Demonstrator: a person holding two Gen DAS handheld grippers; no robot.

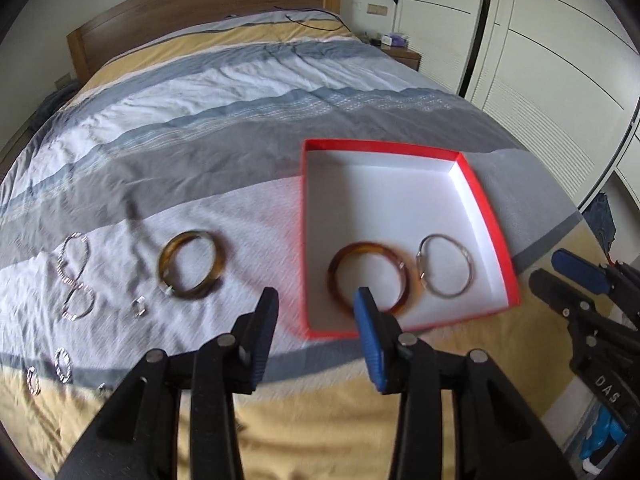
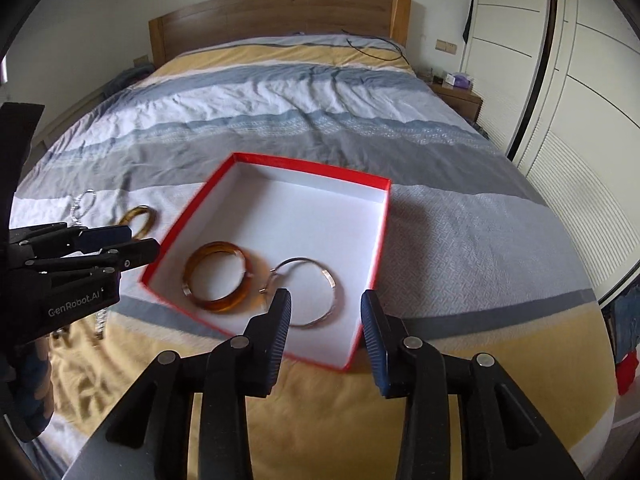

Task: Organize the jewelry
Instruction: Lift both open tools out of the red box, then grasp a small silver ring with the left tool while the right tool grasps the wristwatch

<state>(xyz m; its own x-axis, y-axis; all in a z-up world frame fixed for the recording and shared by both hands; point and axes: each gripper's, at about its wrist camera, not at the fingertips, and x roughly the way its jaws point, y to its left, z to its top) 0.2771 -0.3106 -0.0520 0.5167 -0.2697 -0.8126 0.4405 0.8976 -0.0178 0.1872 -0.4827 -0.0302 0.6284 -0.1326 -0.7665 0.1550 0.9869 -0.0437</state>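
A red box (image 1: pixel 486 208) (image 2: pixel 382 224) with a white inside lies on the bed. In it lie an amber bangle (image 1: pixel 334 284) (image 2: pixel 224 304) and a silver bangle (image 1: pixel 468 280) (image 2: pixel 336 284). A second amber bangle (image 1: pixel 218 268) (image 2: pixel 140 214) lies on the bedspread left of the box. A silver chain (image 1: pixel 76 276) (image 2: pixel 82 202), a small ring (image 1: pixel 139 306) and small silver pieces (image 1: pixel 62 364) lie further left. My left gripper (image 1: pixel 318 304) (image 2: pixel 136 246) is open and empty near the box's front left corner. My right gripper (image 2: pixel 326 312) (image 1: pixel 560 272) is open and empty over the box's front edge.
The bed has a striped grey, white and yellow cover (image 1: pixel 240 120). A wooden headboard (image 2: pixel 280 12) stands at the back. A nightstand (image 2: pixel 460 96) and white wardrobe doors (image 2: pixel 580 100) are on the right. A black cable (image 2: pixel 376 50) lies near the pillows.
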